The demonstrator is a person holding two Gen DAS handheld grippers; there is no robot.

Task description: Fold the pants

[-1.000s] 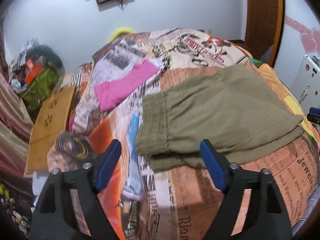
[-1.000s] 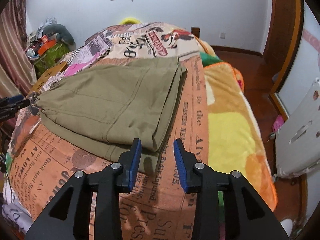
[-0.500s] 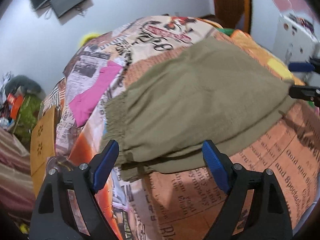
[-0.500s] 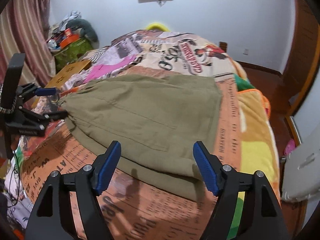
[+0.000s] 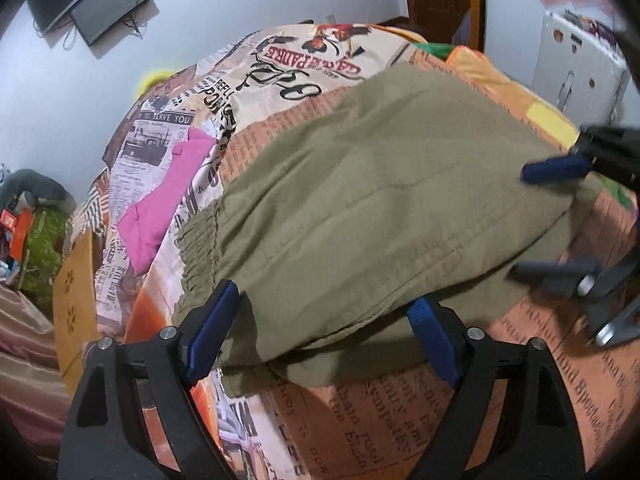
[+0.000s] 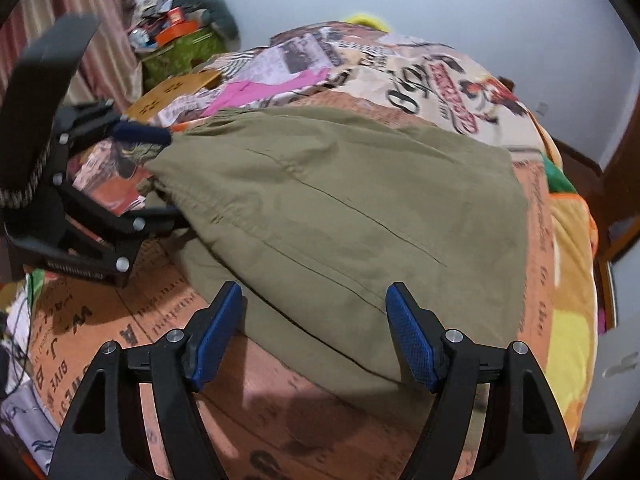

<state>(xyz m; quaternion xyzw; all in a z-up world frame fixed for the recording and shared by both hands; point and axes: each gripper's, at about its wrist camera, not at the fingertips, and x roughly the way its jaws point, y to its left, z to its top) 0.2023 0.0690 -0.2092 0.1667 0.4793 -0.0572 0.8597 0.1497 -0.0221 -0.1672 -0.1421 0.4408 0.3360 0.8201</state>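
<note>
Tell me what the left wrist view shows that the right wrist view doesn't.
Only the left wrist view shows the gathered elastic waistband and a wall screen.

Only the right wrist view shows the striped curtain.

Both show the olive pants folded on the newspaper-print bedspread, a pink garment, and the left gripper and right gripper open at the pants' near edge.

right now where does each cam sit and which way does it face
Left wrist: on the left claw, at the waistband end of the olive pants, looking across the bed; its open blue fingers show, the right claw at far right.
Right wrist: on the right claw, at the opposite end; its open fingers show, the left claw at far left.
Shared: pants, pink cloth, each other's claw.
</note>
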